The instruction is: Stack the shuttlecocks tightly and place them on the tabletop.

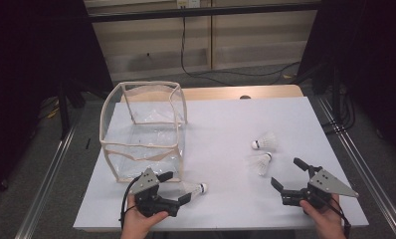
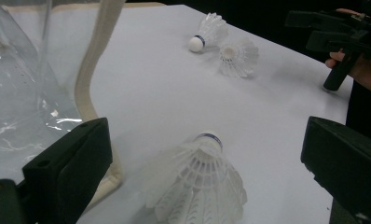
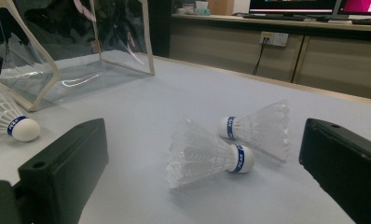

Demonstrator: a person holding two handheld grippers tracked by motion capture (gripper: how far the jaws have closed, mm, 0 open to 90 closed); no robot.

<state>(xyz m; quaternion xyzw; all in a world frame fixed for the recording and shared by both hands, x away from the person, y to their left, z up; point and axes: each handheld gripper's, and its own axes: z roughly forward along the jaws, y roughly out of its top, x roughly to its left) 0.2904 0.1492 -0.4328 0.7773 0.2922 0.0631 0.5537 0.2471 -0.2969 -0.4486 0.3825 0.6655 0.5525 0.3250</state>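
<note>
Three white shuttlecocks lie on the white table [image 1: 226, 114]. One shuttlecock [image 1: 196, 188] [image 2: 197, 182] lies between the open jaws of my left gripper [image 1: 176, 186] [image 2: 207, 172], cork pointing away, untouched. The other two shuttlecocks [image 1: 264, 142] [image 1: 260, 163] lie together at the right. My right gripper [image 1: 287, 173] [image 3: 204, 177] stands open just short of the nearer shuttlecock [image 3: 207, 156], with the farther shuttlecock [image 3: 260, 128] behind it. A clear plastic box bag with beige trim [image 1: 139, 146] [image 2: 97, 60] [image 3: 46, 65] stands open-topped at the left.
The bag's front corner is right beside my left gripper's left jaw. The table's front edge runs close under both hands. A wooden strip [image 1: 226, 93] borders the table's far edge. Metal rails [image 1: 362, 164] flank the table.
</note>
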